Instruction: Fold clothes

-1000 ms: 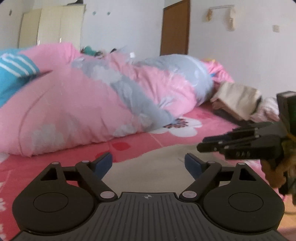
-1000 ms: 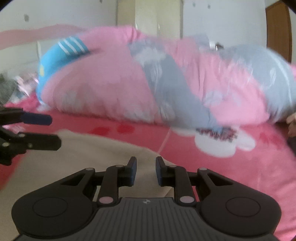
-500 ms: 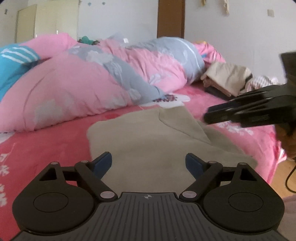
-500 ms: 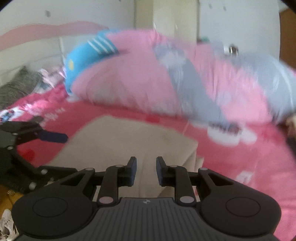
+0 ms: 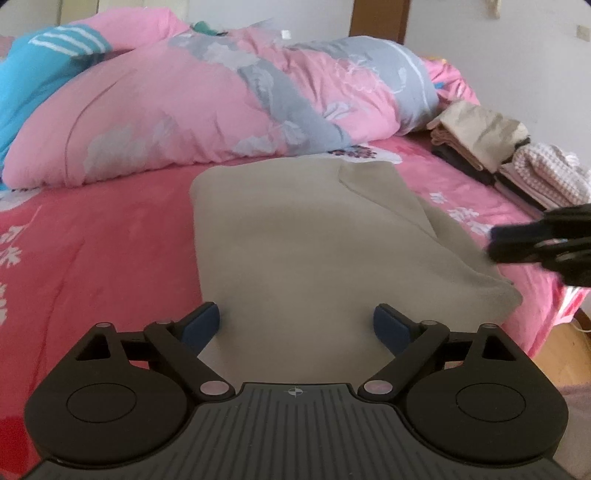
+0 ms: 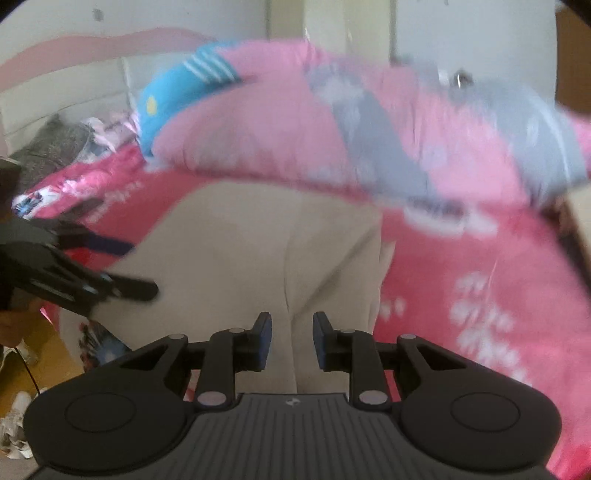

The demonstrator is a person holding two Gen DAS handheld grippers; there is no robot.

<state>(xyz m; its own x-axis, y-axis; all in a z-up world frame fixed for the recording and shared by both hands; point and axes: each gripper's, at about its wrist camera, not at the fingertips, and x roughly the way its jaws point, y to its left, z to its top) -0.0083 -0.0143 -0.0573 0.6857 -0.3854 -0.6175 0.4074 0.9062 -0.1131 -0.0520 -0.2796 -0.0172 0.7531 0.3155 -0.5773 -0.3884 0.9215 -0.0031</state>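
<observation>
Blurring right wrist view; beige garment [image 5: 295, 240] near edge hidden behind left claw [image 5: 295, 325].

A rumpled pink-and-grey quilt [image 5: 221, 110] is heaped along the far side of the red floral bedsheet [image 5: 92, 240]. A brown door [image 5: 376, 18] is seen behind. Wooden floor [image 5: 565, 343] is visible beside the bed.

Both grippers are matte black: the left gripper [image 5: 297, 319] has dark blue pads [image 5: 201, 325] on angled linkage arms, silver pivot screws, and a ribbed grey body. The right gripper [image 6: 291, 341] matches, with two round discs flanking its ribbed body.
</observation>
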